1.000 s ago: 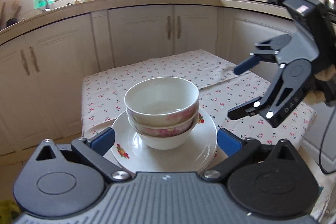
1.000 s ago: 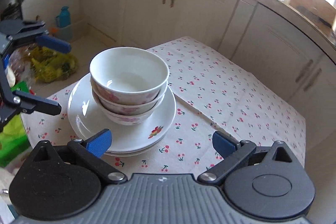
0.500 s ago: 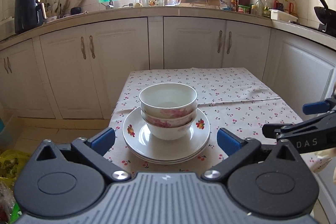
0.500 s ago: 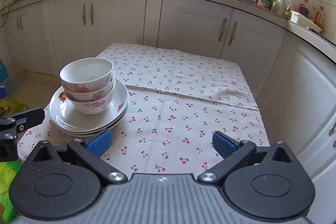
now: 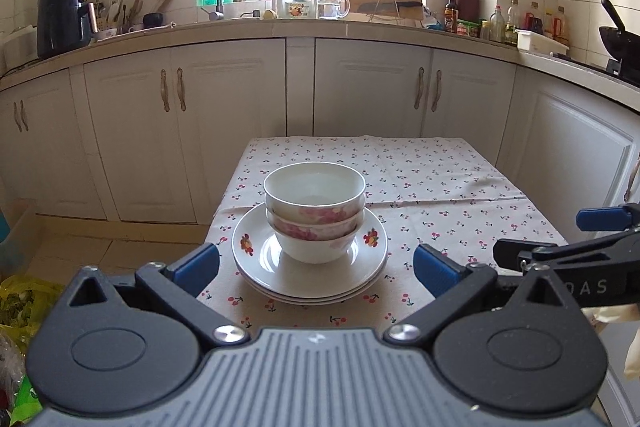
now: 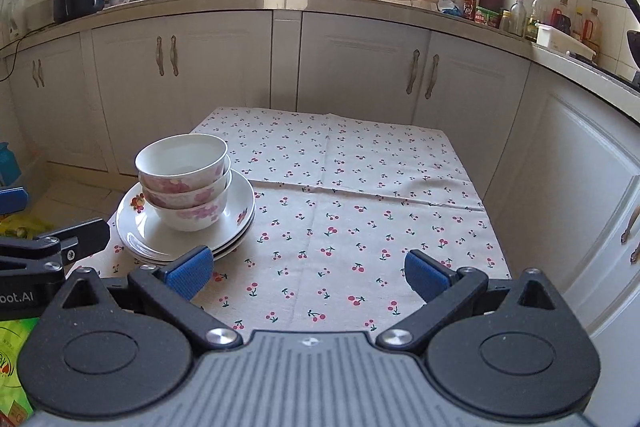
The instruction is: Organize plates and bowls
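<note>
Three nested white bowls with pink flowers (image 5: 315, 215) stand on a stack of white plates (image 5: 260, 259) at the near left of the cherry-print tablecloth (image 5: 440, 195). My left gripper (image 5: 316, 269) is open and empty, just short of the stack. In the right wrist view the bowls (image 6: 184, 183) and plates (image 6: 136, 231) are at the left. My right gripper (image 6: 308, 273) is open and empty above the cloth (image 6: 360, 187), to the right of the stack. Each gripper shows at the edge of the other's view.
White kitchen cabinets (image 5: 360, 87) run behind and to the right of the table, under a cluttered counter (image 5: 280, 23) with sink and bottles. Bags lie on the floor at the left (image 5: 20, 303).
Both grippers have pulled back and levelled out, so the bowl and plate stack looks smaller and farther. The dishes have not moved.
</note>
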The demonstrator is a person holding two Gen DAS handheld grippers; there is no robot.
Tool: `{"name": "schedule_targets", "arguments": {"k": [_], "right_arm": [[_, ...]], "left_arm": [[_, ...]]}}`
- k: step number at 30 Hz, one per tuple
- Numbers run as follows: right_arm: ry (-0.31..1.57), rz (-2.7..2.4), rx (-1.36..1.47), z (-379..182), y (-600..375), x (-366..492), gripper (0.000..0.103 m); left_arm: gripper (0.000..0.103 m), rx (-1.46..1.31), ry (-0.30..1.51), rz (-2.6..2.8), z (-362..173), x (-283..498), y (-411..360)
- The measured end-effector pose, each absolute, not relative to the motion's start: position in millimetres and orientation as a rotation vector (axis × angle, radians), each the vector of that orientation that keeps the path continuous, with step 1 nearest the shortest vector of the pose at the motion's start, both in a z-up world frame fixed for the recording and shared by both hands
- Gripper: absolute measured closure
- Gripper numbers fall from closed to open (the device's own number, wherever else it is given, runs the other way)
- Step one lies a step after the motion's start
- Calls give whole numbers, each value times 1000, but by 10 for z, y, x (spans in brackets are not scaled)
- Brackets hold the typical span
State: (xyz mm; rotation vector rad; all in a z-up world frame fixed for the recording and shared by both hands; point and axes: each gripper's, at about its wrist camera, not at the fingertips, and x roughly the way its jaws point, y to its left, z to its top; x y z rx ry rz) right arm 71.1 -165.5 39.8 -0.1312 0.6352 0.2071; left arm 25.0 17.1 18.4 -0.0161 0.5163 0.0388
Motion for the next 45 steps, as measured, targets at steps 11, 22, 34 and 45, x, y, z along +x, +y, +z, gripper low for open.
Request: {"name": "schedule_targets", "arguments": {"k": [11, 22, 34, 45], "right_arm": [[620, 202, -133, 421, -1633, 673, 0], [606, 188, -136, 448, -1635, 652, 0], [594, 174, -142, 449, -1636, 637, 0], [585, 166, -144, 460, -1643, 619, 0]], "left_arm": [[1, -46, 529, 34, 181, 233, 199], [1, -58, 529, 29, 190, 237, 197], [1, -65, 530, 26, 180, 250, 194], [1, -64, 526, 28, 189, 229, 186]]}}
